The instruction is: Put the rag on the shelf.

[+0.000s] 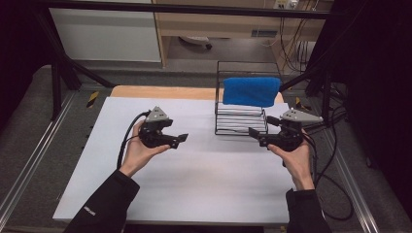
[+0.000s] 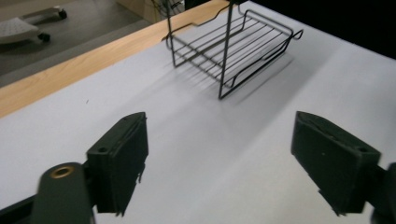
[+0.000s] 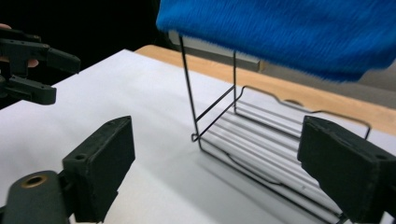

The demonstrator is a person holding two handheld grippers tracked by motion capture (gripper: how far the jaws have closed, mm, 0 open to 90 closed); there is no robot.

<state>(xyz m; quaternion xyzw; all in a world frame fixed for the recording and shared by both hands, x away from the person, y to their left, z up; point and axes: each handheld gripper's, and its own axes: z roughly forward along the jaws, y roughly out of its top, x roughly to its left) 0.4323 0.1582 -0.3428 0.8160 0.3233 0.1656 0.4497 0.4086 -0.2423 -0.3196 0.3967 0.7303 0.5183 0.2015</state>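
A blue towel (image 1: 251,91) (image 3: 280,32) hangs over the top bar of a black wire rack (image 1: 240,121) (image 2: 233,42) (image 3: 243,140) that stands on the white table at the back right. My left gripper (image 1: 182,138) (image 2: 226,163) is held over the table's left middle and points right toward the rack, open with nothing between its jaws. My right gripper (image 1: 256,136) (image 3: 215,177) sits just in front of the rack's right corner and points left, open and empty. Farther off in the right gripper view, the left gripper (image 3: 65,78) is at the left edge.
The white table top (image 1: 194,184) has a wooden strip (image 1: 160,92) along its far edge. Black frame posts (image 1: 56,82) stand at the back corners. Cables (image 1: 335,184) trail off the right side. A chair base (image 2: 23,25) rests on the floor beyond the table.
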